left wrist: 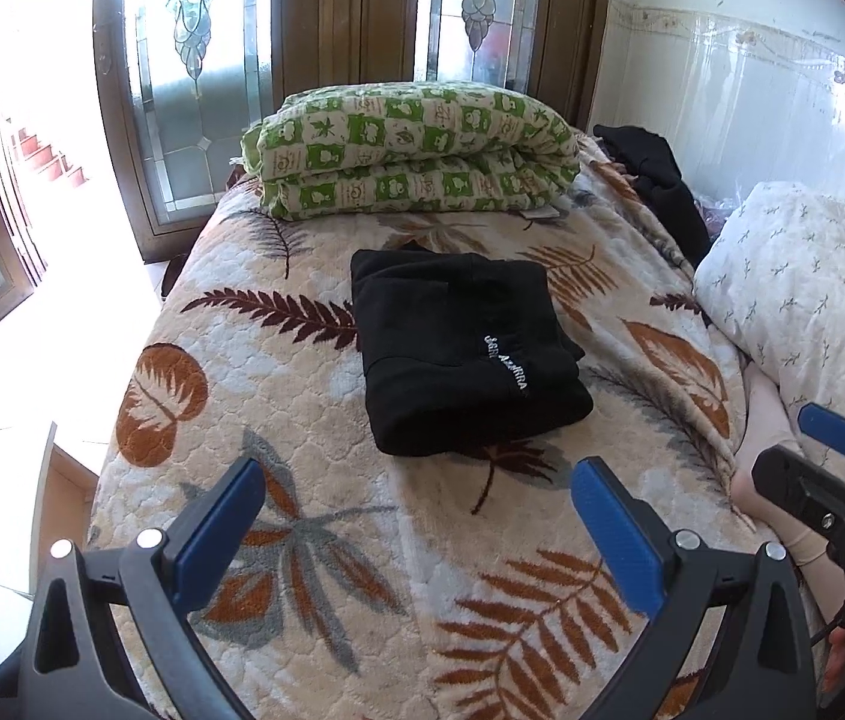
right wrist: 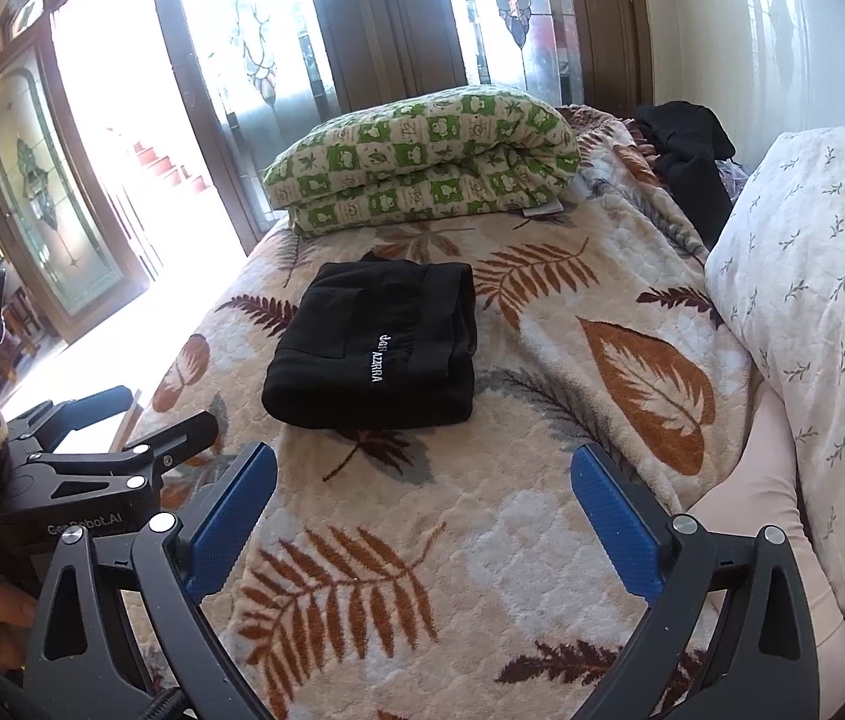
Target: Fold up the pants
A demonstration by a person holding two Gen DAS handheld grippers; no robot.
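Observation:
The black pants (left wrist: 464,354) lie folded in a compact rectangle on the leaf-patterned bedspread (left wrist: 314,408), with white lettering on top. They also show in the right wrist view (right wrist: 377,348). My left gripper (left wrist: 416,516) is open and empty, held back from the pants and above the bedspread. My right gripper (right wrist: 422,510) is open and empty too, also short of the pants. The right gripper's body shows at the right edge of the left wrist view (left wrist: 830,474); the left gripper's body shows at the left of the right wrist view (right wrist: 80,468).
A folded green-and-white quilt (left wrist: 416,150) lies at the far end of the bed. A white floral pillow (left wrist: 812,312) sits at the right. Dark clothing (left wrist: 656,180) is heaped by the tiled wall. Glass doors stand behind the bed.

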